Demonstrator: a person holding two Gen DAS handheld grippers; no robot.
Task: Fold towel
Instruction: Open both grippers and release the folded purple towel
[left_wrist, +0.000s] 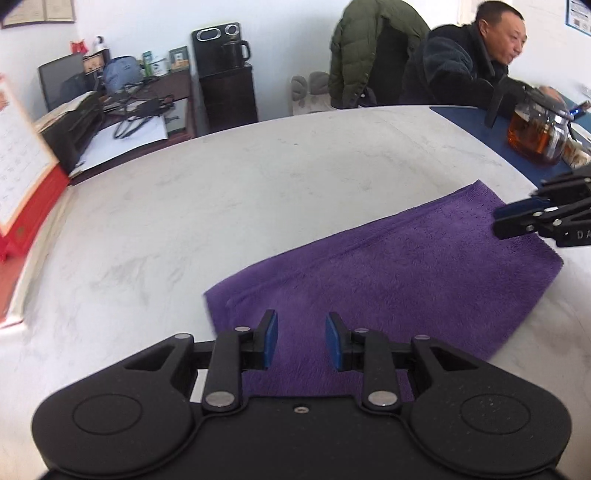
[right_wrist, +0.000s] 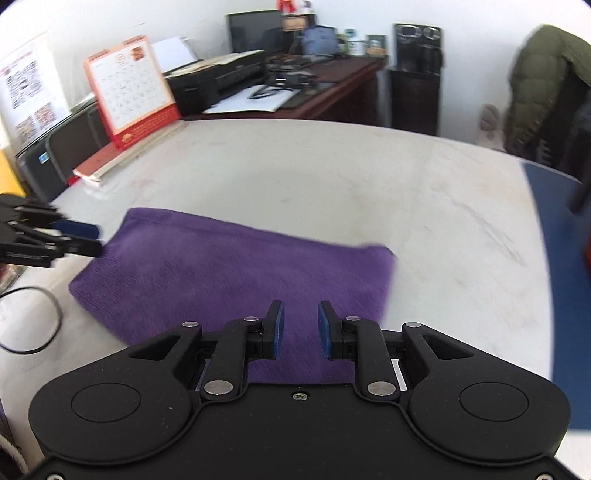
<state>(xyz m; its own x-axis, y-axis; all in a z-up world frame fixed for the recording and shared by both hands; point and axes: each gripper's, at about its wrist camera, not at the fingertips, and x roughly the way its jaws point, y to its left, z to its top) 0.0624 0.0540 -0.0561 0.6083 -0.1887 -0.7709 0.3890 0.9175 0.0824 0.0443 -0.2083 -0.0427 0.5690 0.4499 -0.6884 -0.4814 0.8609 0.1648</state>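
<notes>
Closest to my left lens is the left gripper (left_wrist: 300, 341), its blue-padded fingers (left_wrist: 270, 341) standing apart with nothing between them, hanging just over the near-left end of the purple towel (left_wrist: 388, 273). In the right view the right gripper (right_wrist: 301, 330) sits the same way: fingers (right_wrist: 277, 330) parted with a narrower gap, no cloth caught in it, poised above the towel's near edge toward its right end.

The towel lies flat on the pale desk (left_wrist: 221, 206), already doubled by the look of its thick rounded edges. I judge its long axis to run across from one gripper to the other, so each of my hands has one short end under it. From the left camera the right gripper shows over the towel's far right corner; from the right camera the left one shows at the far left corner.

So neither hand is clearly nearer; both sit at the near long edge, and the cloth lies ahead of and below the fingers. I reckon the next fold carries one short end along that axis toward the other.
</notes>
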